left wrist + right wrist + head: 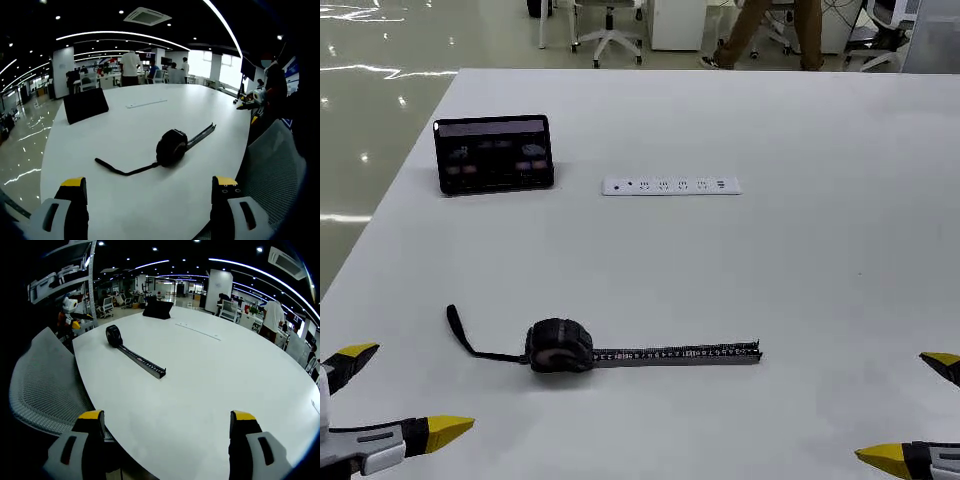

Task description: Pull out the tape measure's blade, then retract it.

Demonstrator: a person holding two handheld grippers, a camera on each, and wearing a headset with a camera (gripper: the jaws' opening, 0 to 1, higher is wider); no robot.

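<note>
Tape measure (560,346) lies on the white table (800,230), in the near part, a little left of centre in the head view. Case dark, on its side. Blade (675,353) is drawn out and lies flat on the table, running from the case toward the right; its hook end rests on the surface. Black wrist strap (465,335) trails from the other side of the case, toward the left, also flat on the table.

Left gripper (408,390) sits at the lower left corner of the head view, yellow-tipped jaws spread wide, nothing between them. In the left gripper view the case lies ahead between the two jaws but well apart from them, no contact.

Right gripper (910,410) sits at the lower right corner, jaws likewise spread wide and holding nothing. In the right gripper view the blade's hook end points toward the camera, clear of the jaws, with the case behind it.

Farther back on the table: black tablet-like device (493,154) propped up, left of centre; white power strip (671,186) lying flat just to its right. Both well apart from the tape measure.

Grey mesh chair back (45,385) stands at the table's near edge. Office chairs (610,30) and a person's legs (760,35) beyond the far edge.
</note>
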